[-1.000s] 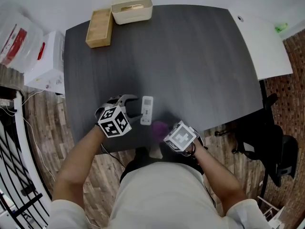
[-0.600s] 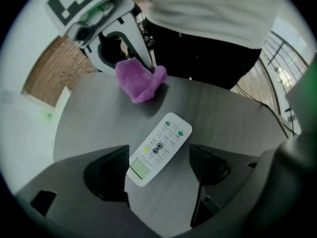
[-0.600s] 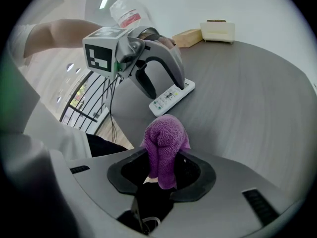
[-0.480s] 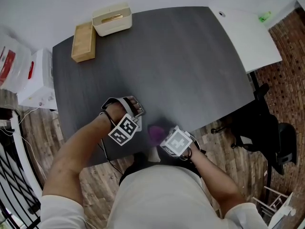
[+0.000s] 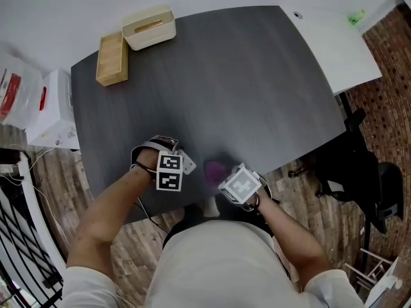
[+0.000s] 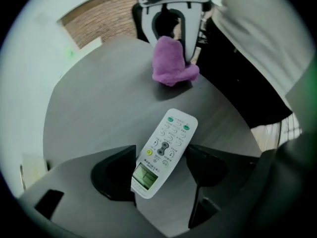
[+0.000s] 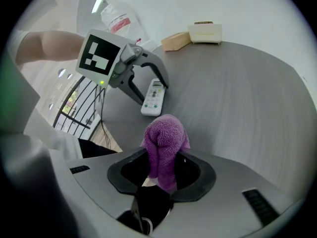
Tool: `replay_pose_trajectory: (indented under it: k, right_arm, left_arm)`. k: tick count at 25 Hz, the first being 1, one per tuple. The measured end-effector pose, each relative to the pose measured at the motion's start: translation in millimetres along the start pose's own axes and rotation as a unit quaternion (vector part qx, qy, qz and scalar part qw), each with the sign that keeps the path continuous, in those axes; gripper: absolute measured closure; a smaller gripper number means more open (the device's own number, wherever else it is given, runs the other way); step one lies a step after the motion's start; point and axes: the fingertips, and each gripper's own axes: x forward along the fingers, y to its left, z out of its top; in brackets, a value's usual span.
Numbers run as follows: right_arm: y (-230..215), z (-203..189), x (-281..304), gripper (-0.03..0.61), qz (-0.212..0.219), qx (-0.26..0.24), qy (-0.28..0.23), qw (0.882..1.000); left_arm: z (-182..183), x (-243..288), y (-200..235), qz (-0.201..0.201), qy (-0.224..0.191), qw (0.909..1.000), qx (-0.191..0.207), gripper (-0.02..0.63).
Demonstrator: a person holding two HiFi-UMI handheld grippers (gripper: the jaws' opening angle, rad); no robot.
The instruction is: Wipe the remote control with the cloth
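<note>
Remote control (image 6: 166, 148) lies on the desk (image 6: 99, 108) between the left gripper's (image 6: 159, 168) parted, just-closing jaws, long axis seven to one o'clock. Right gripper (image 7: 163, 170), clamping the cloth (image 7: 163, 143), hangs at twelve.

even, bright light; soft shadows, fisheye-warped edges, slight motion blur throughout.

Table (image 5: 257, 76): dark grey wood grain, rounded corners. At its far left corner: wooden box (image 5: 112, 58), with a cream container (image 5: 149, 27) just beside it. White desktop (image 5: 334, 43) adjoins at right. Floor: wood planks (image 5: 58, 165) at left, brick pattern (image 5: 392, 69) at right. Black chair (image 5: 363, 172) near the right edge. White carton (image 5: 54, 104) left of the table.
</note>
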Motion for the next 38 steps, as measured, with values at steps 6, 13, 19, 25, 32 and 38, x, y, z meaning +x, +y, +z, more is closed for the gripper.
replay_pose_trajectory:
  k: [6, 13, 19, 25, 32, 38]
  right_arm:
    - [-23, 48, 15, 0.454, -0.031, -0.005, -0.008, 0.999]
    - [-12, 74, 34, 0.454, -0.033, -0.029, 0.002, 0.999]
    - [17, 52, 30, 0.454, 0.005, -0.003, -0.008, 1.000]
    - [47, 21, 28, 0.454, 0.052, -0.011, 0.016, 0.998]
    - [60, 14, 33, 0.454, 0.079, -0.009, 0.017, 0.997]
    - [26, 45, 31, 0.454, 0.029, 0.031, -0.030, 0.999]
  left_arm:
    - [-14, -5, 1, 0.033, -0.015, 0.9774, -0.208, 0.299]
    - [-8, -4, -9, 0.024, -0.020, 0.9452, -0.325, 0.299]
    - [-9, -2, -13, 0.022, -0.019, 0.9463, -0.322, 0.298]
    - [-9, -1, -13, 0.025, -0.018, 0.9446, -0.327, 0.298]
    - [-9, -3, -15, 0.020, -0.025, 0.9353, -0.352, 0.298]
    - [-7, -1, -38, -0.028, -0.029, 0.9226, -0.384, 0.301]
